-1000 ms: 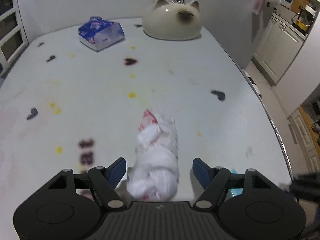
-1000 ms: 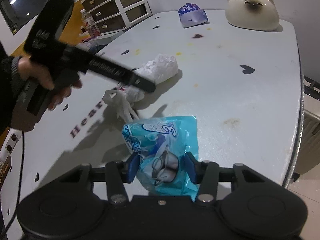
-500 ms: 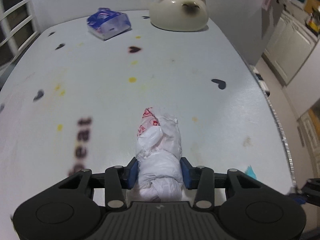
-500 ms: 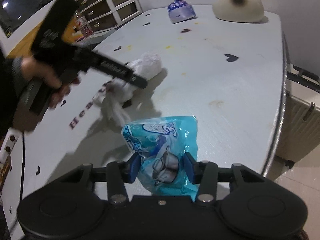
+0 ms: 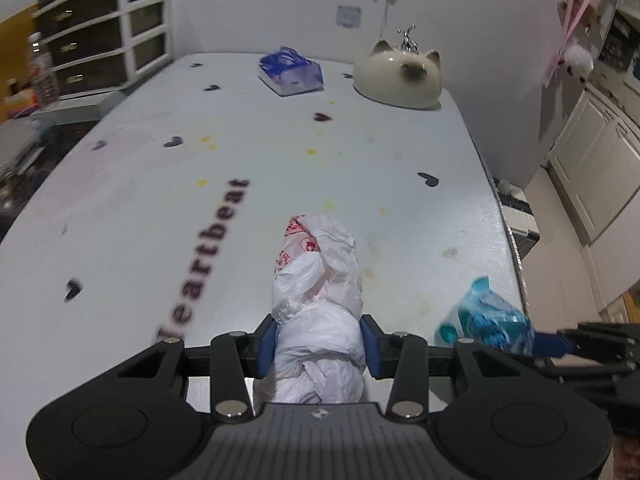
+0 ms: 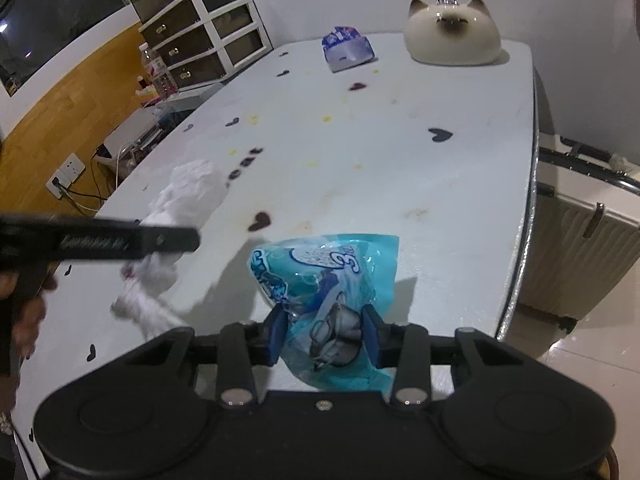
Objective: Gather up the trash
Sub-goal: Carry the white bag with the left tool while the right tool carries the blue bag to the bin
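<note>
A crumpled white plastic bag point(image 5: 318, 300) with red print sits between the blue pads of my left gripper point(image 5: 318, 344), which is shut on it and holds it above the white table point(image 5: 280, 168). The bag also shows in the right wrist view point(image 6: 180, 216), hanging from the left gripper's black body point(image 6: 100, 238). My right gripper point(image 6: 322, 332) is shut on a blue snack wrapper point(image 6: 328, 280) and holds it above the table's near right part. The wrapper shows in the left wrist view point(image 5: 486, 320) at the right.
A blue tissue pack point(image 5: 290, 72) and a cream cat-shaped ornament point(image 5: 398, 78) stand at the table's far end. The table edge point(image 6: 528, 208) runs along the right, with a ribbed white suitcase point(image 6: 580, 248) beside it. A drawer cabinet point(image 6: 204, 36) stands to the left.
My left gripper closed on the white bag and lifted it off the table. My right gripper, still holding the blue wrapper, rose and pulled back a little.
</note>
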A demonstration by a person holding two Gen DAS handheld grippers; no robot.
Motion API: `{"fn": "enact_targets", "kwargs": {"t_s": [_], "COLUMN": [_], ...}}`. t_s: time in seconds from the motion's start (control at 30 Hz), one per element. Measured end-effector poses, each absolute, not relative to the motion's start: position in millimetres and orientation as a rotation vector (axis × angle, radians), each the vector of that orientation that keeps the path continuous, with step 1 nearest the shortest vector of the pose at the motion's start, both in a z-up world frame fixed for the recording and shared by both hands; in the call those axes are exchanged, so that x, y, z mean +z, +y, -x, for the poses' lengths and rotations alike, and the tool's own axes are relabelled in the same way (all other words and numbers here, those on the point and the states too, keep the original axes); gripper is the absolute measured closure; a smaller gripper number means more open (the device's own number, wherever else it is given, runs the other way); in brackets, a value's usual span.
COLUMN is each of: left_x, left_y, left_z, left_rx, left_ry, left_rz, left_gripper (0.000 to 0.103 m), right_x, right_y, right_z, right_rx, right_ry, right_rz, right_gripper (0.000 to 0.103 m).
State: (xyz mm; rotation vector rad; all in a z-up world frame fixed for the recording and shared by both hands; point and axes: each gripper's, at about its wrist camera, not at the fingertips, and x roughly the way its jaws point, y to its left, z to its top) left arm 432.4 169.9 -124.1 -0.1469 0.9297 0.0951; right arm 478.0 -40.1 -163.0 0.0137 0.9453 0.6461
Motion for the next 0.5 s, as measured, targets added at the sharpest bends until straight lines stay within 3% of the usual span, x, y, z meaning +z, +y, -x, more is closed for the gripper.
{"fn": "enact_targets", "kwargs": {"t_s": [0.5], "left_x": [-88], "left_y": [158], "left_z": [-310], "left_rx": [0.168], "left_ry": [0.861], "left_rz": [0.162], "left_gripper": [0.059], "right_x": [-108], "right_y": [-31], "right_z": [-390], "right_rx": [0.614], "right_ry": [0.851], "right_rz": [0.046], "right_gripper": [0.063]}}
